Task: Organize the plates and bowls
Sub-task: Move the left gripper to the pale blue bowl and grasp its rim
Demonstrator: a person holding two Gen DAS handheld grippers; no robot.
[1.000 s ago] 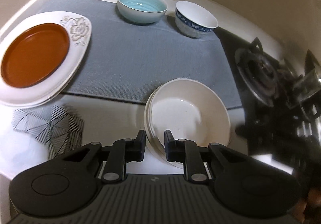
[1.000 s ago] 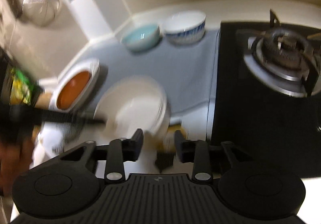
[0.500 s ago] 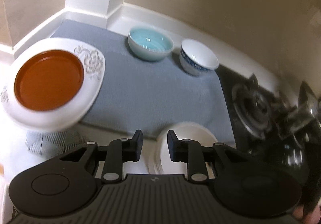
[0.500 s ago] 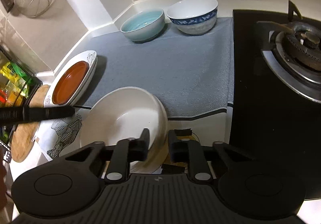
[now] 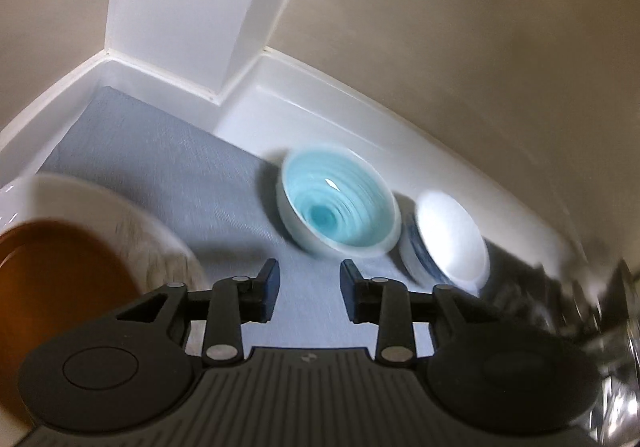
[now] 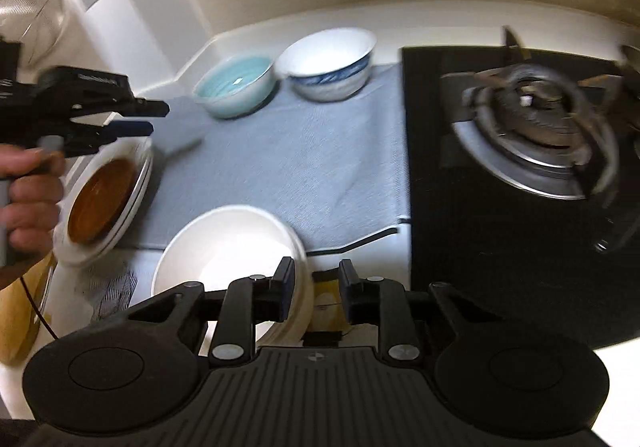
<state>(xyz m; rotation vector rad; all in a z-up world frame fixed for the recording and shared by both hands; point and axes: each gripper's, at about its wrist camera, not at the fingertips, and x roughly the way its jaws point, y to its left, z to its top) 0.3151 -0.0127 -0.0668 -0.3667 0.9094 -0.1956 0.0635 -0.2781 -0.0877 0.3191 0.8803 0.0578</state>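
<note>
Left gripper (image 5: 308, 289) hangs over the grey mat (image 5: 168, 175) – jaws just widened, empty; right gripper (image 6: 313, 289) – jaws just easing apart, straddling the white bowl's (image 6: 224, 247) rim.

A grey mat (image 6: 304, 167) is spread on the white counter (image 6: 424, 35), beside a black stove (image 6: 500, 247) with a round burner (image 6: 536, 127).

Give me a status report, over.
Left gripper just opening, empty, facing light blue bowl. Right gripper just opening, rim of white plate stack between jaws, unclamped. Nothing blocking.
</note>
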